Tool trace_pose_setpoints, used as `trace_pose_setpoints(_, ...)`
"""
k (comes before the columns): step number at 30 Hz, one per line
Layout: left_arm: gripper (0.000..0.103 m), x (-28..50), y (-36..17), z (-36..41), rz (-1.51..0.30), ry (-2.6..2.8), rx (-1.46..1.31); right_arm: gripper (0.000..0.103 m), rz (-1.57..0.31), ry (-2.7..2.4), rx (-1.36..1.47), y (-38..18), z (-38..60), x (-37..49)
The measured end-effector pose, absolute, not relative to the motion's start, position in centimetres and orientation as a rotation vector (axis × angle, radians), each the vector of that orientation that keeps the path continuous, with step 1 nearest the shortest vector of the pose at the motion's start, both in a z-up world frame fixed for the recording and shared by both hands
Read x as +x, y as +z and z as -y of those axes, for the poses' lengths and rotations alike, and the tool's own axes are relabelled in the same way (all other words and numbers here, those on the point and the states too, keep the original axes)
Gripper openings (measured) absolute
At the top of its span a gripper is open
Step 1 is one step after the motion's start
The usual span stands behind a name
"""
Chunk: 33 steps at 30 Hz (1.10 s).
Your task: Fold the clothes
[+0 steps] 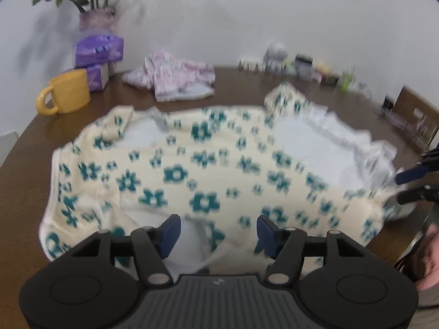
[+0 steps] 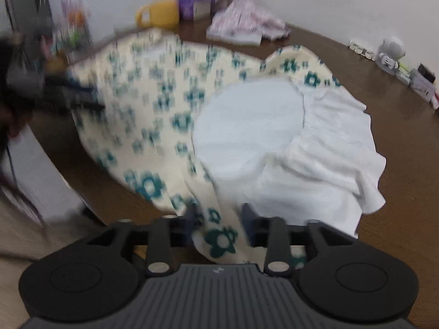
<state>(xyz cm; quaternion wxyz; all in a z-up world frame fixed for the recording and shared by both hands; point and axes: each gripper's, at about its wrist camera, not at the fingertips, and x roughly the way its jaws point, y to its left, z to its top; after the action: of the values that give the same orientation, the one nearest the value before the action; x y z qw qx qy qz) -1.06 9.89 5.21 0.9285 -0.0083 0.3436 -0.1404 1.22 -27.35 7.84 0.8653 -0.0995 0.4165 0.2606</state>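
Lying spread across the brown table (image 1: 24,148), the cream garment with teal flowers (image 1: 192,170) fills the space straight ahead of the left gripper (image 1: 218,234), whose blue-padded fingers stand apart with the near hem between and below them; whether they touch the cloth cannot be told through the blur. The garment's white frilled part (image 2: 323,142) lies ahead and to the right of the right gripper (image 2: 219,219). That gripper's fingers sit one on each side of a hanging flowered fold at the near edge, with a gap between them; whether they pinch it is unclear. In the left wrist view the right gripper shows at the far right edge, at the garment's corner.

Beyond the garment, ahead and left of the left gripper, stand a yellow mug (image 1: 67,93), purple tissue packs (image 1: 98,50) and a vase of flowers (image 1: 96,19). A crumpled pink-and-white cloth (image 1: 170,78) lies farther ahead, well apart. Small items (image 1: 299,65) line the wall ahead right.
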Motion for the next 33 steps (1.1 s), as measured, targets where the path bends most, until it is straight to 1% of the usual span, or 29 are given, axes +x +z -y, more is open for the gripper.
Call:
trace_pose_setpoints(1,0.068,-1.0,6.0,-10.4,-0.682,-0.283,-0.030,0.048,-0.844,0.538,-0.167,8.7,27.8,1.7)
trace_pose_setpoints(3,0.075,-0.2,7.3,-11.5,-0.645,-0.251,-0.043,0.056,-0.807,0.510,-0.127,9.5,28.2,3.3)
trace_pose_setpoints(5,0.075,1.3,8.0,-12.6,-0.633,-0.190,-0.030,0.060,-0.804,0.461,-0.159,9.1,27.8,6.1)
trace_pose_setpoints(13,0.076,10.0,7.6,-16.7,-0.702,-0.012,0.030,0.060,-0.787,0.266,-0.285,7.1,26.4,17.2)
trace_pose_setpoints(17,0.076,13.3,6.2,-17.7,-0.746,-0.009,0.051,0.064,-0.849,0.279,-0.253,5.1,23.8,20.8)
trace_pose_setpoints(22,0.076,15.9,4.2,-18.3,-0.789,-0.016,0.069,0.063,-0.882,0.292,-0.236,3.7,22.8,22.1)
trace_pose_setpoints(23,0.075,16.1,3.8,-18.4,-0.791,-0.020,0.071,0.060,-0.885,0.294,-0.235,3.5,22.7,22.3)
trace_pose_setpoints(24,0.073,16.3,3.6,-18.4,-0.793,-0.025,0.071,0.051,-0.887,0.295,-0.234,3.3,22.5,22.4)
trace_pose_setpoints(25,0.063,16.5,3.4,-18.4,-0.798,-0.029,0.074,0.043,-0.890,0.297,-0.234,3.0,22.4,22.5)
trace_pose_setpoints(26,0.056,16.8,3.2,-18.4,-0.803,-0.032,0.078,0.032,-0.891,0.297,-0.231,3.0,22.3,22.8)
trace_pose_setpoints(27,0.046,17.0,3.0,-18.3,-0.810,-0.033,0.081,0.027,-0.891,0.296,-0.227,3.0,22.3,23.1)
trace_pose_setpoints(30,0.042,17.6,2.6,-18.3,-0.803,-0.035,0.075,0.022,-0.891,0.294,-0.216,3.0,22.1,24.0)
trace_pose_setpoints(33,0.042,18.2,2.6,-18.3,-0.794,-0.023,0.063,0.022,-0.891,0.291,-0.205,3.0,22.0,24.9)
